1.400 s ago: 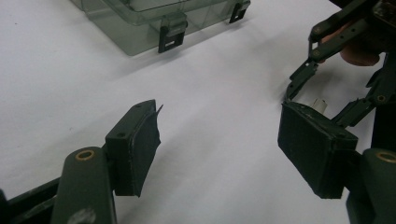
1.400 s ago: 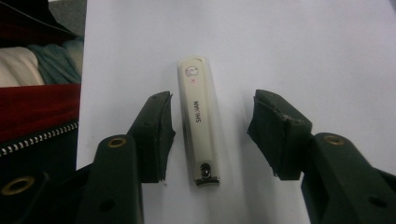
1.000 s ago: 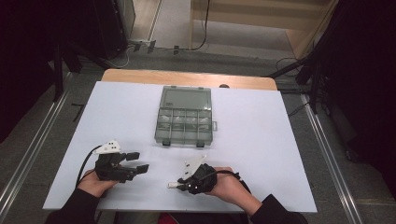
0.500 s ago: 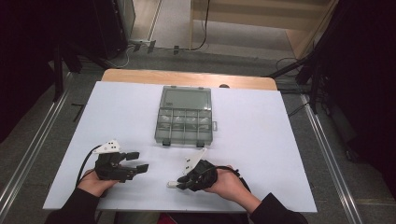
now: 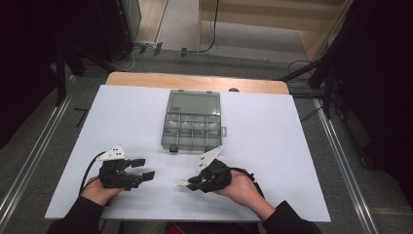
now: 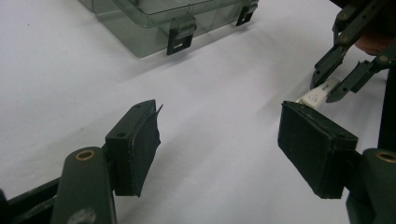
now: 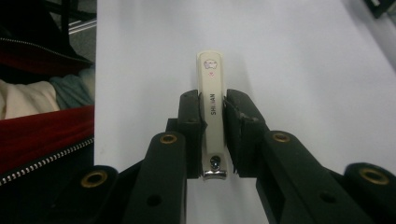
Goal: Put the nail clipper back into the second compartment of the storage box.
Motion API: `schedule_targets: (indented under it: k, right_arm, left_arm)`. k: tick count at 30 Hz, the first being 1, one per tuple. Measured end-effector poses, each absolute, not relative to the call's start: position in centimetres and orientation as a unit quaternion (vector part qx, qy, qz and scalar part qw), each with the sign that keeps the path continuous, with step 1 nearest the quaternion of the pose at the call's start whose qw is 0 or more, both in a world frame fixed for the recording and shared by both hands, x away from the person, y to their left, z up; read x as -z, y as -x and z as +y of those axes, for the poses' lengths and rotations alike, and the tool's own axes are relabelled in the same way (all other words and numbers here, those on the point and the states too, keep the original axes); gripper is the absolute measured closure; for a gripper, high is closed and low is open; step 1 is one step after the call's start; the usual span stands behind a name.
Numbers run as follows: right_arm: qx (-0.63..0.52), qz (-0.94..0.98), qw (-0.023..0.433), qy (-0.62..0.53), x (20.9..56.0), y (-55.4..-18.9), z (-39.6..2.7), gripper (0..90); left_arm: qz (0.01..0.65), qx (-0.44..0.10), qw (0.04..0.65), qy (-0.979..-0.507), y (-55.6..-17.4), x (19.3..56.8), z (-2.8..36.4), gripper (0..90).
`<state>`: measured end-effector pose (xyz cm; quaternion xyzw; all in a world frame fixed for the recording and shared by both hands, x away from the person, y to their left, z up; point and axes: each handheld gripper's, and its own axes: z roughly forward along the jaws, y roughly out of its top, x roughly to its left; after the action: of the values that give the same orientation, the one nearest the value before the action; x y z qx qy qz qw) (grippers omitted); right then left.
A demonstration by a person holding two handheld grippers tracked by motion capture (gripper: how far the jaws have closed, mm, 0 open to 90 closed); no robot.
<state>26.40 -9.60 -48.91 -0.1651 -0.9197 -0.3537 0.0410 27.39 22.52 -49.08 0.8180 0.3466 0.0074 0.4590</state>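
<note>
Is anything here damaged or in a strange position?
Yes: on the left gripper, one pad has a frayed, peeling corner. The nail clipper sits straight in the right gripper.

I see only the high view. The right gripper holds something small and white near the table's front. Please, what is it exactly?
Observer: A cream nail clipper, clamped lengthwise between the right gripper jaws; the right gripper view shows its metal end toward the camera.
Operator: Is there any print on it?
Observer: Yes, dark letters run along its body, with a small pink picture near the far tip.
Operator: And the left gripper, is it holding something?
Observer: No. The left gripper view shows the left gripper jaws wide apart over bare white table.
</note>
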Motion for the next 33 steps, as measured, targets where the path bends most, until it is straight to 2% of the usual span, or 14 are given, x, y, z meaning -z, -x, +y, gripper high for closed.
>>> schedule_targets:
  k: [11,33]
  right_arm:
    - [0.364,-0.908,0.035,0.205,48.1,-27.1,-10.5,78.3]
    - [0.369,-0.89,0.036,0.264,46.9,-29.2,-11.2,78.4]
  left_arm:
    - [0.332,-0.021,0.451,-0.828,-27.2,49.0,22.1,28.9]
    - [0.333,-0.011,0.455,-0.826,-27.4,49.1,21.8,28.9]
